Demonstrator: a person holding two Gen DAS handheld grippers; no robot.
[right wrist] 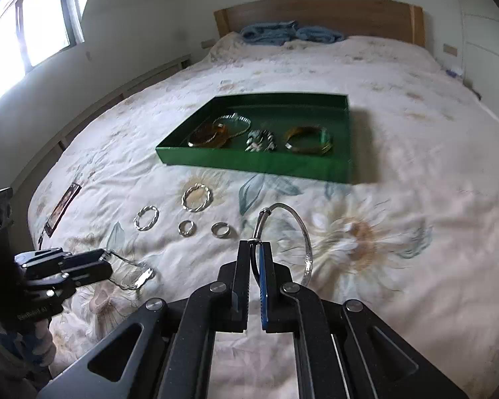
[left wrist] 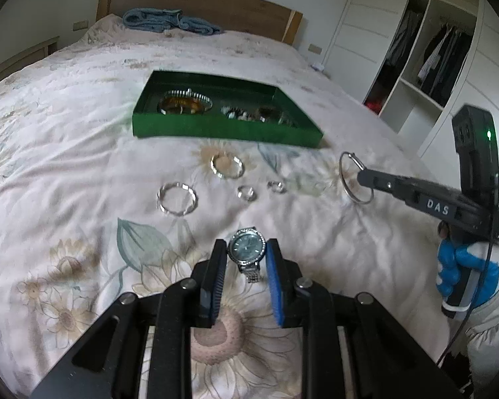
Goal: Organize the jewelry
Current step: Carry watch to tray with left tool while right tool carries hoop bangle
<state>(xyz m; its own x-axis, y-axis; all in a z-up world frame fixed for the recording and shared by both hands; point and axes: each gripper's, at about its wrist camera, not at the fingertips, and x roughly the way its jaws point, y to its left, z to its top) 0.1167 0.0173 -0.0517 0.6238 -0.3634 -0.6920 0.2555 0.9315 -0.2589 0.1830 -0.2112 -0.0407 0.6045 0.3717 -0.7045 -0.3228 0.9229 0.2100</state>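
A silver watch (left wrist: 247,253) sits between the fingers of my left gripper (left wrist: 244,247), which touch its case on both sides; it also shows in the right wrist view (right wrist: 134,274). My right gripper (right wrist: 255,245) is shut on a thin silver bangle (right wrist: 304,232) and holds it above the bed; the bangle also shows in the left wrist view (left wrist: 354,178). A green tray (left wrist: 223,128) with bracelets lies farther up the bed, also in the right wrist view (right wrist: 259,163). Two twisted bangles (left wrist: 177,198) (left wrist: 227,165) and two small rings (left wrist: 246,193) (left wrist: 277,186) lie loose before it.
The floral bedspread (left wrist: 66,166) covers the whole bed. A blue folded cloth (left wrist: 169,20) lies by the wooden headboard. An open wardrobe (left wrist: 425,56) stands to the right. A dark card (right wrist: 61,207) lies near the bed's left edge.
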